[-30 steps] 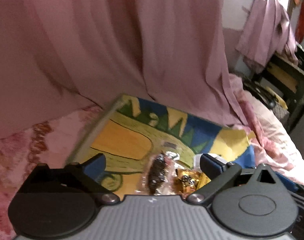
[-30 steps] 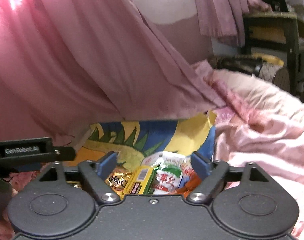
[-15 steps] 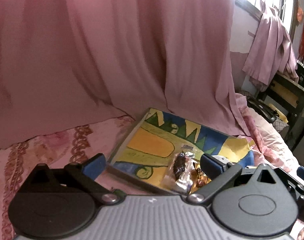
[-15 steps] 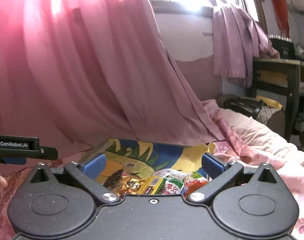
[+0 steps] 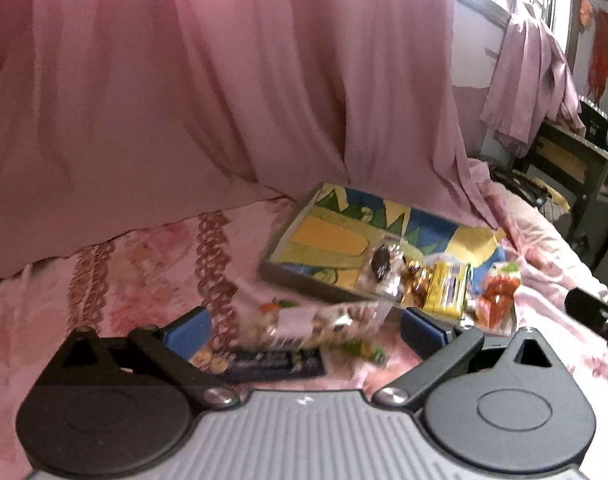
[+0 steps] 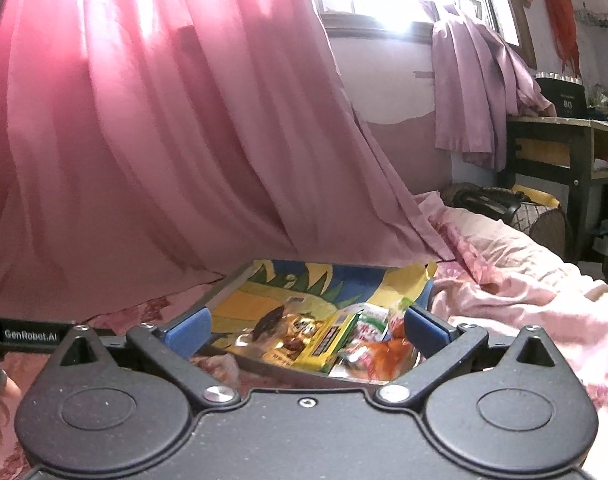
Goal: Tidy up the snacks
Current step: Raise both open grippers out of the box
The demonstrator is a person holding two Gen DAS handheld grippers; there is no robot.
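- Left wrist view: the left gripper (image 5: 304, 324) has its jaws spread wide and nothing is between the pads. Compared with a second ago, the camera is now farther from the tray (image 5: 300, 240), so more of the pink bedspread (image 5: 144, 264) is seen in front.
- In this view a row of snacks lies at the near right side of the tray: a dark cookie in clear wrap (image 5: 382, 268), a golden packet (image 5: 414, 280), a yellow pack (image 5: 448, 290) and a red-orange packet (image 5: 500, 292).
- New in this view are two more snacks on the bedspread, outside the tray and just in front of the jaws: a blurred clear bag (image 5: 324, 324) and a dark flat packet (image 5: 272, 362). I judge that these are the next things to sort.
- Right wrist view: the right gripper (image 6: 306, 328) is fully open and empty; a second ago it was a little narrower. It also stands farther back from the tray (image 6: 232, 280) than before.
- Here the same snack row (image 6: 324, 340) lies inside the tray, near its front edge. At the left edge a part of the other gripper (image 6: 28, 334) and a fingertip (image 6: 8, 392) of the person are visible.
- My judgement: both hands have left the tray with nothing held, so one placing seems finished and the loose snacks remain.
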